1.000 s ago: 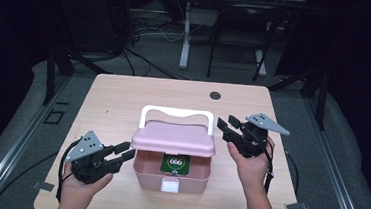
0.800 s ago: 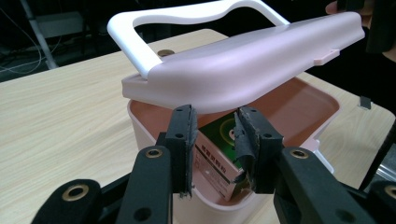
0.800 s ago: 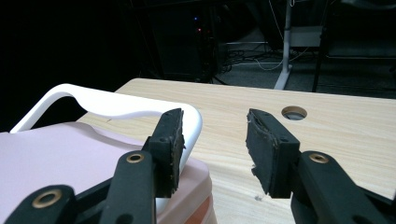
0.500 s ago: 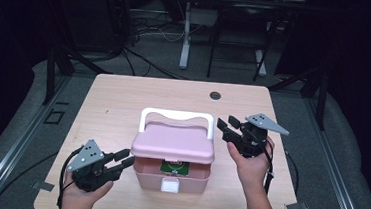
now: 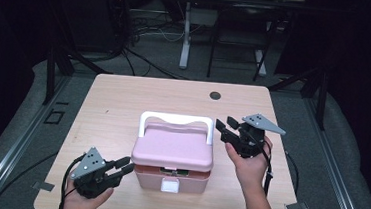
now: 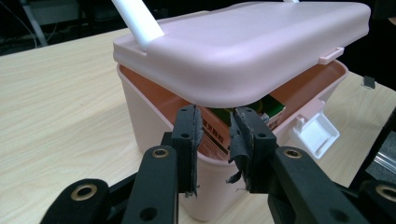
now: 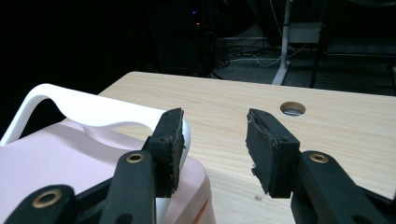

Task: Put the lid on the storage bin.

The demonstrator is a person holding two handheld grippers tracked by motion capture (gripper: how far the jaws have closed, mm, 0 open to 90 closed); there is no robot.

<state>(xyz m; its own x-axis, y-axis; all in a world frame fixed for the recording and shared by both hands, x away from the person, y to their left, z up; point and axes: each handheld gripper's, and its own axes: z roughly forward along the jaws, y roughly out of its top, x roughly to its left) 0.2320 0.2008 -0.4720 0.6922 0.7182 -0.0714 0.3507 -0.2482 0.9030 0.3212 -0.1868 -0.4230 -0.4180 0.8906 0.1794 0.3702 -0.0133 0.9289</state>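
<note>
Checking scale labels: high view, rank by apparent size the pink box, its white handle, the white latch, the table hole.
1. pink box
2. white handle
3. white latch
4. table hole, close to the latch, so that last order is unsure.

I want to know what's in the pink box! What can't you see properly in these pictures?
- Cartons inside the pink box, left gripper view: the lid and left gripper hide most of them.
- Carton print: too blurred to read.
- Box front, right gripper view: cut off by the edge.
</note>
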